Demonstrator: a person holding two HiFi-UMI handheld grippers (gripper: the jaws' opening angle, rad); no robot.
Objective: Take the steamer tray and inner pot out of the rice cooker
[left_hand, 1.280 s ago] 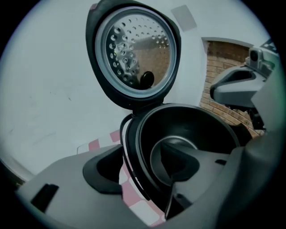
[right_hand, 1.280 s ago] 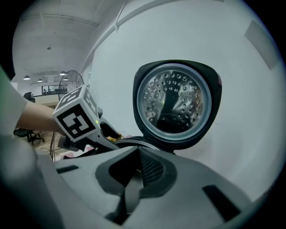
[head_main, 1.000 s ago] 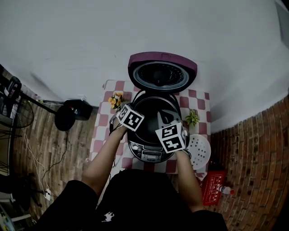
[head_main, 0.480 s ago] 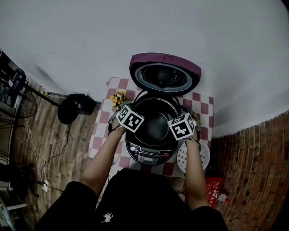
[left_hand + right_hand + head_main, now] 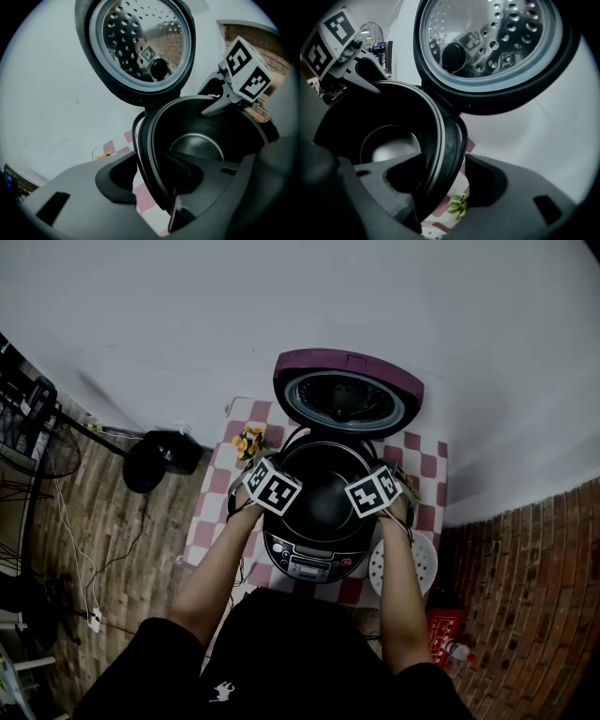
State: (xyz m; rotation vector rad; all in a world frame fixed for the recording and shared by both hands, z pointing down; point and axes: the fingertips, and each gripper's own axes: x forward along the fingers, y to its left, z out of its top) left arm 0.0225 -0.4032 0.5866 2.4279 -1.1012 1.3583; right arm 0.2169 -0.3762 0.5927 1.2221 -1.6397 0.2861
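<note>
Pot (image 5: 323,493) is sitting inside cooker (image 5: 305,563). Left gripper (image 5: 152,182) is straddling its left rim, jaws closing but not yet pinching. Right gripper (image 5: 445,182) is straddling the right rim, jaws opening wide. Tray (image 5: 417,563) is lying right of cooker.

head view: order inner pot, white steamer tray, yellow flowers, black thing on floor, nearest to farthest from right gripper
1. inner pot: rim between the just-opened jaws of right gripper
2. white steamer tray: table, right side
3. yellow flowers: table, left side
4. black thing: floor, far left
</note>
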